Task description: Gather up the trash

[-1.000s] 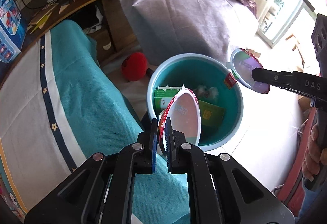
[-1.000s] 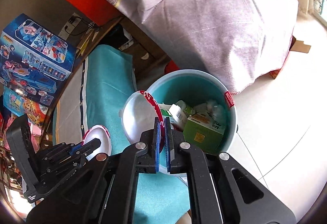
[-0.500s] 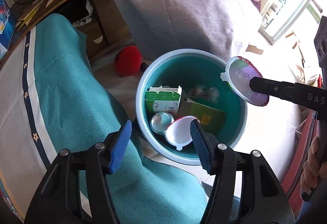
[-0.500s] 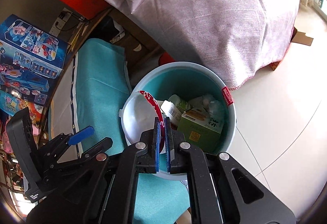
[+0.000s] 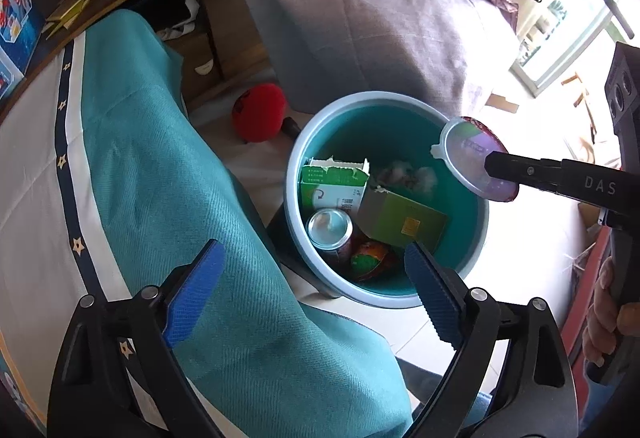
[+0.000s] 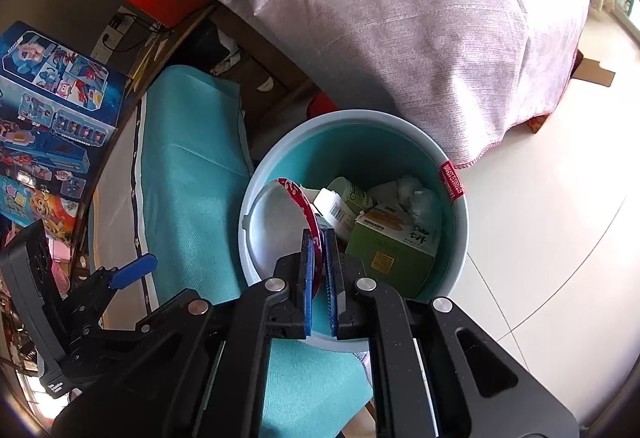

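A light blue bin [image 5: 376, 98] [image 6: 352, 116] stands on the floor and holds a green and white carton [image 5: 332, 182], a can [image 5: 330, 228], a green box [image 5: 404, 218] and crumpled tissue [image 5: 408, 174]. My left gripper [image 5: 312, 250] hangs over the bin's near side. Its jaws are opening wide, with nothing between them. A colourful round piece [image 5: 370, 258] lies in the bin just below it. My right gripper [image 6: 319, 238] [image 5: 490, 166] is shut on the edge of a round plastic lid with a red rim [image 6: 276, 222] [image 5: 468, 158], held over the bin's mouth.
A teal cloth [image 5: 160, 178] drapes over furniture left of the bin. A red ball [image 5: 258, 114] lies on the floor behind it. A large object under purple-grey cloth [image 5: 380, 18] stands behind the bin. Toy boxes [image 6: 48, 110] are at far left. A hand [image 5: 604, 318] grips the right tool.
My left gripper opened from shut, and the round lid it held dropped into the bin. The right gripper has sunk a little toward the bin, still holding its lid.
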A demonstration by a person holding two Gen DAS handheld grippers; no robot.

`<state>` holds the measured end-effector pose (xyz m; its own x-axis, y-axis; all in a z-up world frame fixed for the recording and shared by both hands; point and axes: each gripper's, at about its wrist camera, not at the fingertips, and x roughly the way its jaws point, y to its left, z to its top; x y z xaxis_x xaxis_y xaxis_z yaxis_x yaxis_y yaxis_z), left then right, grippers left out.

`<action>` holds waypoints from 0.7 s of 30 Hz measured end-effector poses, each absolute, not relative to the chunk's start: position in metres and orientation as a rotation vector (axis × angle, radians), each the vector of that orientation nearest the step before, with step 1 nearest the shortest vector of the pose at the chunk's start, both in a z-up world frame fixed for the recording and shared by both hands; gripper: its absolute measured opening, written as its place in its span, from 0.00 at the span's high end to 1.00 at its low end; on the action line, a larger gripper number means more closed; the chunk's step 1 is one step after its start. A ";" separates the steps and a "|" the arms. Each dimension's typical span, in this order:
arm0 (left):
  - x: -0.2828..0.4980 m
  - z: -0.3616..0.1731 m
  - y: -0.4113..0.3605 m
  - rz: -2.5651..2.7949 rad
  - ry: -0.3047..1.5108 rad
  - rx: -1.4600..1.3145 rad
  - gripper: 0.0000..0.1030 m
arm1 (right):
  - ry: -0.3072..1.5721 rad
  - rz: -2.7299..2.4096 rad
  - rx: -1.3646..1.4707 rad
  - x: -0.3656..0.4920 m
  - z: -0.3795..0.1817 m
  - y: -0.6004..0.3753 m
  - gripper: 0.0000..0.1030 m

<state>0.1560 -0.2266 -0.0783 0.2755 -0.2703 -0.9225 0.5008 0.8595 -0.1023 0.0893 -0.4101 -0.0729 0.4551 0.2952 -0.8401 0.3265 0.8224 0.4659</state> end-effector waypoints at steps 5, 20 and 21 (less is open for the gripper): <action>0.150 -0.076 -0.223 -0.532 1.186 0.219 0.08 | 1.121 -0.028 0.642 0.089 -0.072 -0.410 0.63; 0.139 -0.065 -0.200 -0.500 1.160 0.210 0.05 | 1.123 -0.078 0.612 0.075 -0.063 -0.400 0.19; 0.138 -0.064 -0.199 -0.498 1.160 0.208 0.05 | 1.124 -0.084 0.615 0.074 -0.063 -0.400 0.18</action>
<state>0.1381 -0.1988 -0.0645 0.3061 -0.2673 -0.9137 0.4779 0.8732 -0.0954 0.0735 -0.3995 -0.0632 0.4472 0.2383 -0.8621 0.3631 0.8325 0.4185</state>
